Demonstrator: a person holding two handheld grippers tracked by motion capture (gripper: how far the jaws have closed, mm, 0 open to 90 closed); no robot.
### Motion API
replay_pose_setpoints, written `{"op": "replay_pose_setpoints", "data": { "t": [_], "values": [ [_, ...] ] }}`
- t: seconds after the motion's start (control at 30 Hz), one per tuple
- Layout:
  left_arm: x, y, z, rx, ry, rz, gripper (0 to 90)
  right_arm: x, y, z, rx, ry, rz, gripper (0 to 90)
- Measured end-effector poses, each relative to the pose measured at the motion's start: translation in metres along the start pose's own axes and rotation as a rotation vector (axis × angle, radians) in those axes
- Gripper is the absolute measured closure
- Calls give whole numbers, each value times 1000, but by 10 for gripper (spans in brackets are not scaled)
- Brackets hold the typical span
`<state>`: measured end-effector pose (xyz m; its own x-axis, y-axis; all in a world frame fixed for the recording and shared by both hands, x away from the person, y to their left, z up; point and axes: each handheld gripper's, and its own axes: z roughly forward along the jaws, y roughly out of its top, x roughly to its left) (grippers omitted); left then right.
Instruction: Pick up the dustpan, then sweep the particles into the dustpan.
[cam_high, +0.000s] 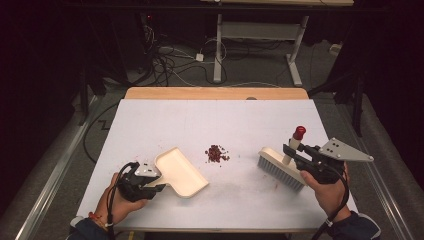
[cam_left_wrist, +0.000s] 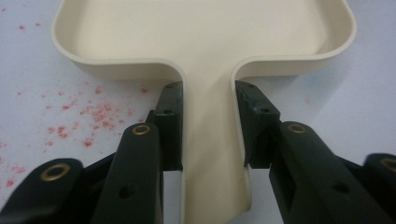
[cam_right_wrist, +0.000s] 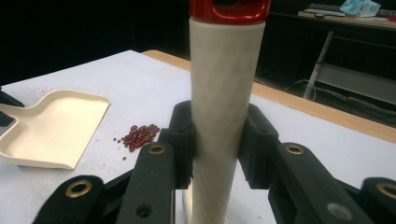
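While both hands sit at the near edge of the table (cam_high: 150, 120), each gripper is clamped on a tool. Left gripper (cam_high: 156, 187) has its jaws squeezed on the handle of the cream dustpan (cam_high: 180, 172), which lies flat with its open edge facing the middle. Right gripper (cam_high: 290, 151) is pinching the brush (cam_high: 281, 167) by its upright handle, red cap on top, bristles on the table. Between them, a bit further out, is the small pile of red beans (cam_high: 216, 154).
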<state>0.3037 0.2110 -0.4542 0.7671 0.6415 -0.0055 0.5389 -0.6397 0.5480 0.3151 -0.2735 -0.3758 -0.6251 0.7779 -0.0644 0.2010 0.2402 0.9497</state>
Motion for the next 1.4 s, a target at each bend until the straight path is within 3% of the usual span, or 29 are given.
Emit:
{"op": "replay_pose_setpoints", "data": {
  "t": [0.3, 0.57, 0.6, 0.63, 0.8, 0.9, 1.13, 1.2, 1.4],
  "values": [
    [-5, 2, 5, 4, 1, 7, 639, -4, 12, 33, -5, -23, 15, 698],
    [-9, 5, 10, 6, 4, 14, 639, 6, 36, 95, -23, -46, -6, 698],
    [-9, 5, 10, 6, 4, 14, 639, 6, 36, 95, -23, -46, -6, 698],
    [-10, 5, 10, 2, 4, 10, 639, 7, 40, 110, -15, -52, -10, 698],
    [-11, 5, 12, 5, 7, 5, 639, 5, 39, 145, -10, -63, 6, 698],
    [-11, 6, 14, 6, 9, 7, 639, 7, 38, 158, -12, -66, -10, 698],
    [-12, 10, 20, 17, 7, 5, 639, 21, 39, 168, -16, -16, -14, 698],
    [-12, 10, 21, 16, 5, 3, 639, 33, 38, 168, -6, 15, -39, 696],
    [-15, 15, 25, 21, 15, 5, 639, 52, 34, 166, -29, 82, -10, 693]
  ]
}}
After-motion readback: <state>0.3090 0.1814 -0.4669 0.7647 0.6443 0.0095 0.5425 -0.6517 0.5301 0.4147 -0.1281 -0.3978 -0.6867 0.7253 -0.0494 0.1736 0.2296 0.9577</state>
